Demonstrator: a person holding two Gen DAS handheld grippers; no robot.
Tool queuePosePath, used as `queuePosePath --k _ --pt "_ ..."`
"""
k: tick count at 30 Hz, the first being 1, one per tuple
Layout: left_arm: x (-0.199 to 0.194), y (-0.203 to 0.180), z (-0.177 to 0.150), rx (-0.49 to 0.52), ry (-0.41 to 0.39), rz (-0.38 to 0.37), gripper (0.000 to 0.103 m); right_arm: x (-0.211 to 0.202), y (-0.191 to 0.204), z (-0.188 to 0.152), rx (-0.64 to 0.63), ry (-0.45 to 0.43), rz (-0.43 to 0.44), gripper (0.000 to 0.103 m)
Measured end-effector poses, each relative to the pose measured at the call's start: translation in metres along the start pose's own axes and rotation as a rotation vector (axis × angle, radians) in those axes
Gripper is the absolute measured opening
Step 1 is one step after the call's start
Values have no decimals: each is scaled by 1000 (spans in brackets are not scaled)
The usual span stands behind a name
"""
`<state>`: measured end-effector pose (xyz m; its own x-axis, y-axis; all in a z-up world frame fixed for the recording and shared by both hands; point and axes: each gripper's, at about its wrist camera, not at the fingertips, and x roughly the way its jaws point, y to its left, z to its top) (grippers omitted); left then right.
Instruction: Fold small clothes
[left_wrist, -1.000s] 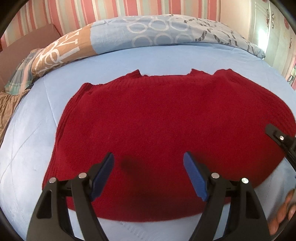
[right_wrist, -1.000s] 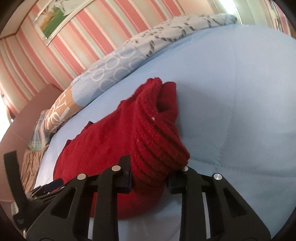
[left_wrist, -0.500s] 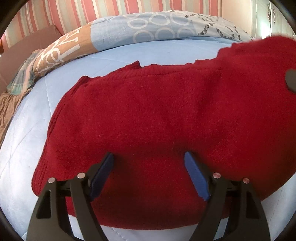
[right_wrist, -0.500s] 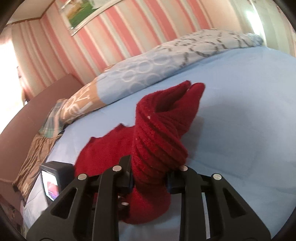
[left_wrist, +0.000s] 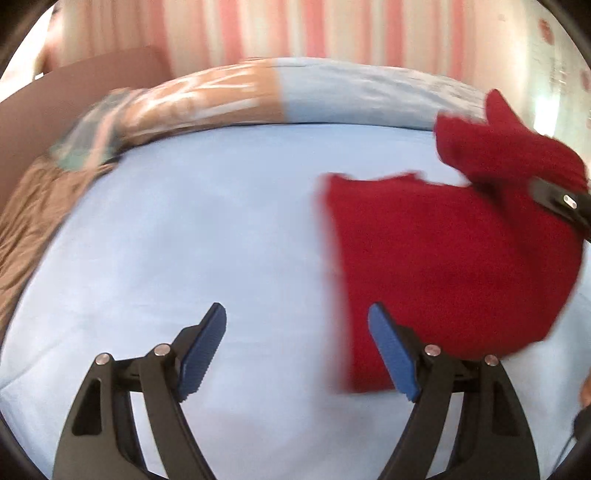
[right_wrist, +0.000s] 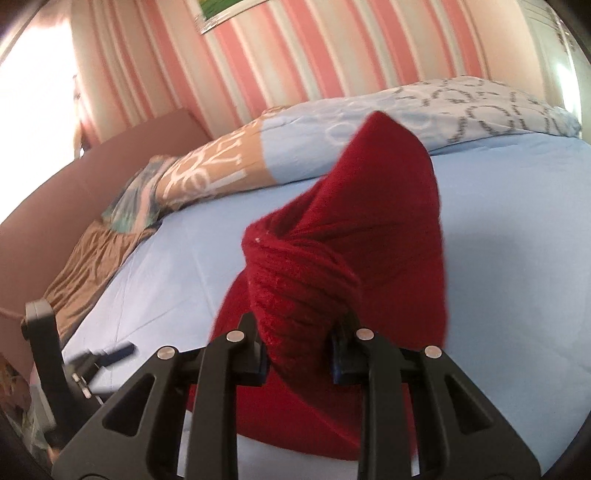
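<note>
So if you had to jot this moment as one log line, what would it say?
right claw: shut on sweater, lifting its edge | left claw: open, holding nothing, over sheet | fold: not finished

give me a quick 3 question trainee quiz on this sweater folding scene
1. True or false: the left gripper is clamped on the red sweater.
2. Which gripper holds a bunched part of the sweater? A) left B) right C) neither
3. Fill in: the sweater lies on a light ____ bedsheet.

Key:
1. False; its fingers stand apart over bare sheet.
2. B; the right gripper pinches ribbed knit and lifts it.
3. blue
</note>
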<state>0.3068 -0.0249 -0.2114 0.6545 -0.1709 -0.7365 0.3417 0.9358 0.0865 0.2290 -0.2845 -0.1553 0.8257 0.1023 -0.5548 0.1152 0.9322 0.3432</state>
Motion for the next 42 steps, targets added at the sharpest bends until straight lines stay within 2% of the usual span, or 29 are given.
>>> queuePosePath --k 3,7,11,16,19,22,23,24,25,27,30,32,35,38,42 --pt "1 57 1 -79 10 61 80 23 25 -8 -18 41 -1 23" --pt "-8 97 -5 -163 -16 82 80 54 58 -28 -60 118 -2 23" --pt "-8 111 -10 -193 -13 108 80 76 78 -56 -150 202 -40 23" --pt "-12 119 -18 -214 -18 115 80 72 86 -66 -204 203 -79 23" --pt "-10 119 -20 -221 -12 93 80 70 95 -68 -259 195 -124 23" --pt "-5 112 -19 -219 -4 83 80 85 95 -79 -275 258 -181 25" --pt "-3 109 -18 -220 -4 74 80 87 94 -79 -276 254 -181 26" --pt "-2 104 -16 -216 -3 60 80 87 95 -80 -286 246 -182 31" --pt "0 98 -13 -206 -3 47 80 86 97 -80 -291 248 -158 49" --pt "4 86 -5 -179 -1 19 80 75 100 -75 -290 236 -71 66" --pt "8 65 7 -133 0 -64 80 43 95 -62 -274 193 21 69" --pt "10 50 15 -106 1 -133 80 24 83 -55 -254 167 38 73" --pt "18 27 31 -75 5 -229 80 -2 47 -43 -226 125 -12 74" --pt "35 10 53 -89 29 -312 80 -10 21 -36 -202 106 -73 74" --pt "66 -11 81 -108 102 -377 80 -15 -11 -32 -145 96 -122 74"
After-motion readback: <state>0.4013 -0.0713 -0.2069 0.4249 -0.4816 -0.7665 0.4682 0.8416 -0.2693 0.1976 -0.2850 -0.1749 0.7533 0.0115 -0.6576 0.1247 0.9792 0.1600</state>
